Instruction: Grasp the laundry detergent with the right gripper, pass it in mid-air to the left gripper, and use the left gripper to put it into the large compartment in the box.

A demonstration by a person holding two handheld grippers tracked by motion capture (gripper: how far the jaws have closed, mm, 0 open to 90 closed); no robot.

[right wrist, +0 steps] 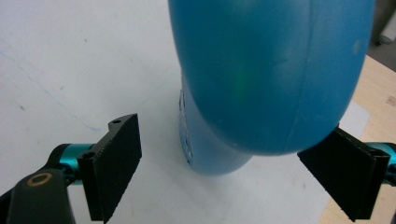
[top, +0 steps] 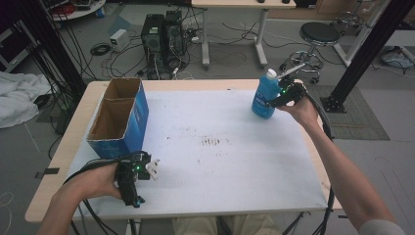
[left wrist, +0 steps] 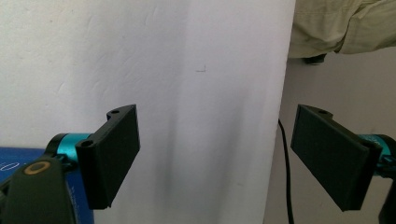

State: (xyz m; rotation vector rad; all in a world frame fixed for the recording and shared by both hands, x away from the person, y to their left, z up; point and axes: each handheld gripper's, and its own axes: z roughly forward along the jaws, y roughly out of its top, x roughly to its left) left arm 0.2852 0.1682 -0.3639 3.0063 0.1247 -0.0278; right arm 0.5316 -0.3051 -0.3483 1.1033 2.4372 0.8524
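The blue bottle (top: 265, 98) stands upright at about two o'clock on the white mat (top: 220, 147), close to the table's far right corner. It's a glossy plastic body, rounded at the shoulder, topped with a white cap and carrying a label too small to read. In the right gripper view the bottle (right wrist: 271, 79) looms large and smooth, its base planted on the mat.

Over at ten o'clock sits the blue cardboard box (top: 122, 117), open at the top, brown inside, split by a divider into two compartments, one behind the other. Box and bottle are well apart, the mat's smudged centre between them.
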